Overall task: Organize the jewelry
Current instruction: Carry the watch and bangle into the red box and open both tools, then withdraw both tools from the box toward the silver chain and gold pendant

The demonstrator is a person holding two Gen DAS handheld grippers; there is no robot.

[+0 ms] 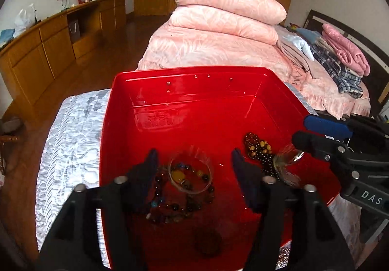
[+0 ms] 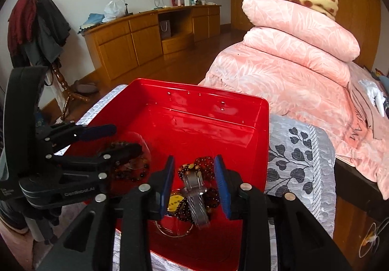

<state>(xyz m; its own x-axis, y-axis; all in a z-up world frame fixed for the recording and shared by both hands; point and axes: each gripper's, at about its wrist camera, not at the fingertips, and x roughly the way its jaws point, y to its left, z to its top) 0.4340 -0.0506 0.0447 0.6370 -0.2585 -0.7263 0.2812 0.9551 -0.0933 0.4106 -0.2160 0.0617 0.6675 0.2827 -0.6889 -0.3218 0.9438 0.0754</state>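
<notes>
A red plastic bin (image 1: 194, 110) (image 2: 206, 130) sits on a grey patterned cloth. Over its near left part my left gripper (image 1: 193, 152) (image 2: 126, 137) stands open. A clear round cup (image 1: 190, 169) lies between its fingers with gaps on both sides, on top of a multicoloured bead bracelet (image 1: 170, 207). To the right lies a dark red-brown bead string (image 1: 259, 149) (image 2: 201, 164). My right gripper (image 2: 194, 158) (image 1: 301, 130) hangs over it, open. A clear plastic holder (image 2: 195, 198) (image 1: 287, 166) rests between its blue pads without touching them, beside a yellow round tag (image 2: 175, 200).
The far half of the bin holds nothing. A bed with stacked pink quilts (image 1: 226, 16) (image 2: 291, 52) stands behind and to the right. A long wooden cabinet (image 1: 48, 45) (image 2: 150, 35) runs along the left wall, and a coat stand (image 2: 36, 28) is at the far left.
</notes>
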